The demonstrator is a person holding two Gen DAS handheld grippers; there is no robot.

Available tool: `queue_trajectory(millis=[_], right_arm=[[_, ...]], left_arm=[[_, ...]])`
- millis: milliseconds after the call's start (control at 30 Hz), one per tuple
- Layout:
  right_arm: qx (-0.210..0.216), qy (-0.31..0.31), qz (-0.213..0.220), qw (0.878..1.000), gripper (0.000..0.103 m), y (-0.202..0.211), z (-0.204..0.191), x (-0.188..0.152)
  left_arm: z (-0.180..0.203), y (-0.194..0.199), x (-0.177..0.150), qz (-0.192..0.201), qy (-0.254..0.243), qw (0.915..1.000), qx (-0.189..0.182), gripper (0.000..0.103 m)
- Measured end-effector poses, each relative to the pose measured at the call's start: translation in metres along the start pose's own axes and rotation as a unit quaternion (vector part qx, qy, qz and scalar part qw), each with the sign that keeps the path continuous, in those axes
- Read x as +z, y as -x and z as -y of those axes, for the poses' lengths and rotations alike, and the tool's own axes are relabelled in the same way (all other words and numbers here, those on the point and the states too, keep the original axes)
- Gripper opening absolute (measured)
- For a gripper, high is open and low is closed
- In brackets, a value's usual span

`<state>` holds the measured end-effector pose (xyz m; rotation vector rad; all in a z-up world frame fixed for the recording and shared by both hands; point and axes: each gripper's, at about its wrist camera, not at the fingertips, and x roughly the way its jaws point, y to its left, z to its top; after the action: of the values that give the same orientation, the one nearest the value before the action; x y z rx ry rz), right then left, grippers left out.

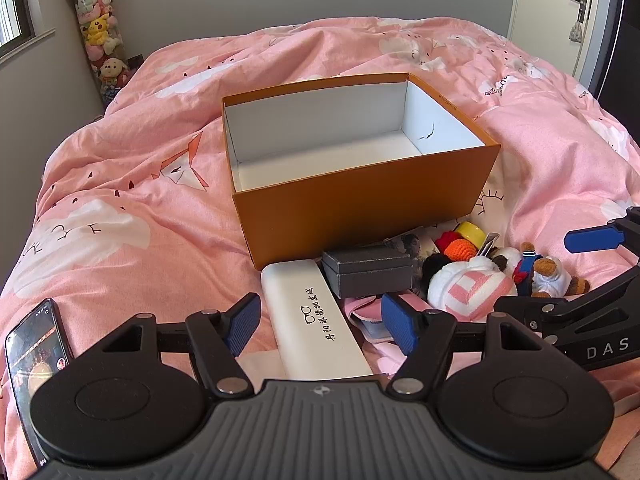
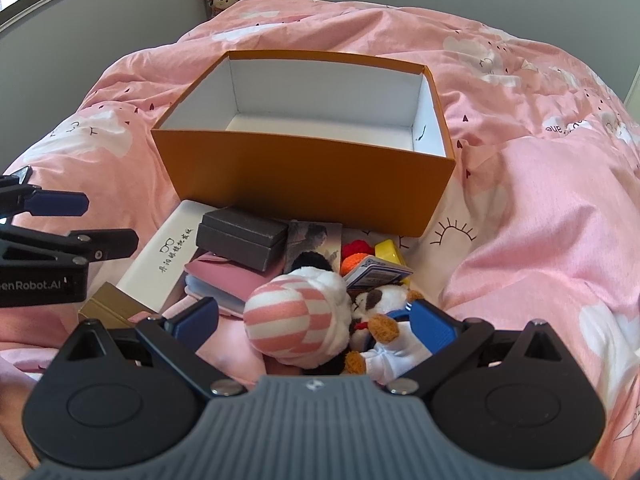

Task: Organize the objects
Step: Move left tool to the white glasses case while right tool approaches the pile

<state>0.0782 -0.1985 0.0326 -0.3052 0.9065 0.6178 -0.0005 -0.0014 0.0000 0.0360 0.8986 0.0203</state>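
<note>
In front of the orange box (image 1: 360, 196) (white inside, nothing in it) lie the white glasses case (image 1: 316, 324), straddled by the wide-open left gripper (image 1: 320, 326), and the striped plush (image 2: 296, 320), between the spread, untouching jaws of the right gripper (image 2: 316, 320).

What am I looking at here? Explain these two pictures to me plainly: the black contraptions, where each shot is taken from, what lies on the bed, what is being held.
No robot arm here: a person carries two hand-held grippers, each with a camera looking along its fingers. One picture comes from the left gripper, the other from the right gripper. Both stand open and hold nothing. On the pink duvet sits an empty orange box, white inside. In front of it lies a pile: a white glasses case, a small dark grey box, a pink-and-white striped plush, a small bear in white and other small items. A phone lies at the left.
</note>
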Motion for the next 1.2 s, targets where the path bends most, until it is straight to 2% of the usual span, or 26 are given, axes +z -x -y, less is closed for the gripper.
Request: queue_trajectory(millis=[433, 667, 900, 1100, 1200], right_arm=[[0.000, 0.002, -0.004, 1.000, 0.102, -0.002, 0.000, 0.000], [0.007, -0.001, -0.009, 1.000, 0.101, -0.005, 0.000, 0.000], [0.018, 0.005, -0.012, 1.000, 0.085, -0.007, 0.000, 0.003], [0.050, 0.016, -0.007, 0.999, 0.070, -0.008, -0.002, 0.019], [0.076, 0.027, -0.011, 0.997, 0.057, -0.016, -0.008, 0.032]], left_arm=[[0.000, -0.001, 0.001, -0.003, 0.001, 1.0000, 0.002, 0.081], [-0.010, -0.004, 0.001, -0.009, 0.020, 0.9998, 0.000, 0.081], [-0.020, -0.009, 0.003, -0.034, 0.032, 0.9985, -0.029, 0.068], [-0.039, -0.020, 0.009, -0.070, 0.072, 0.9933, -0.057, 0.067], [-0.042, -0.032, 0.014, -0.095, 0.078, 0.9901, -0.068, 0.067]])
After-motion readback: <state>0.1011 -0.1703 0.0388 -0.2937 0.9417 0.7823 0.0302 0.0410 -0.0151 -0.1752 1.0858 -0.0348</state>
